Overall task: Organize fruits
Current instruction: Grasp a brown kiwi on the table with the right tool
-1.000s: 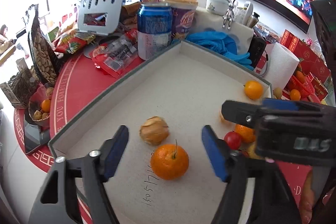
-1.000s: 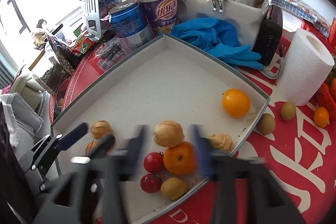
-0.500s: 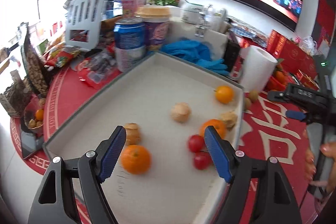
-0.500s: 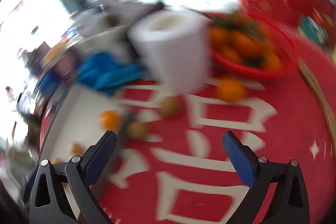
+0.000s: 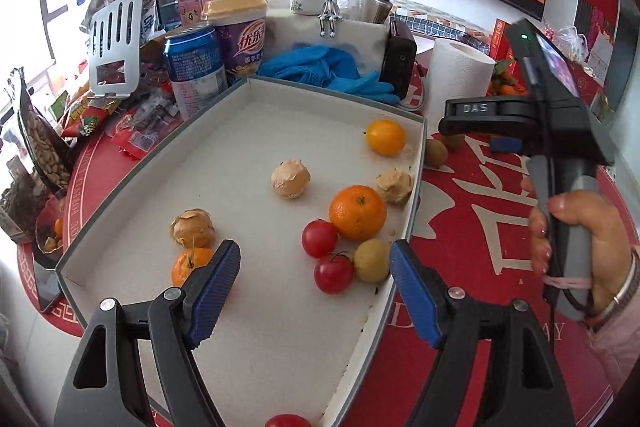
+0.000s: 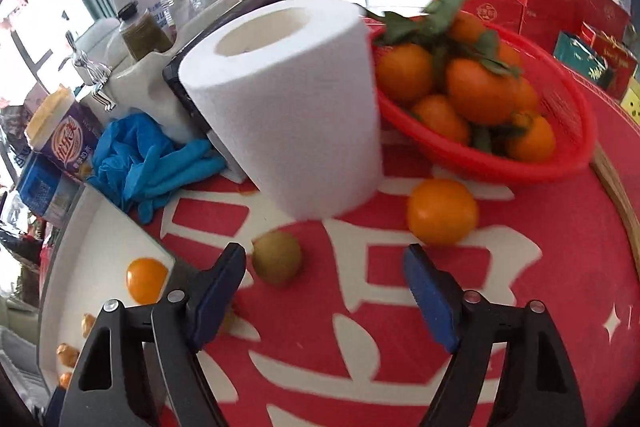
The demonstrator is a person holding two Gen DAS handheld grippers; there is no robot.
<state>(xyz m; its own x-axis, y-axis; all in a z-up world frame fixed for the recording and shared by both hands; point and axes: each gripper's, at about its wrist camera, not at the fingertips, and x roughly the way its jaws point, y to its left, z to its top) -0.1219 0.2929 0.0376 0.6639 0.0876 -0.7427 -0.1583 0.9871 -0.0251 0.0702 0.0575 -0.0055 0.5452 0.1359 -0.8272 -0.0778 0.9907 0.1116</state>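
Left gripper point(image 5: 315, 287) hovered over tray point(image 5: 416, 163), jaws apart, empty – right gripper point(image 6: 325, 285) angled down at cloth, closing on nothing, kiwi point(image 6: 277, 262) just beside; "DAS" readable.

Both views are brightly lit by daylight, which is blown out to white at the windows point(image 5: 28, 39) on the left. Only soft, faint shadows are cast under the fruit. Straight lines are bent hard by the fisheye, and dark vignetting is seen in the corners. The left view is sharp; slight motion blur is seen on the basket point(image 6: 568, 131) in the right view.
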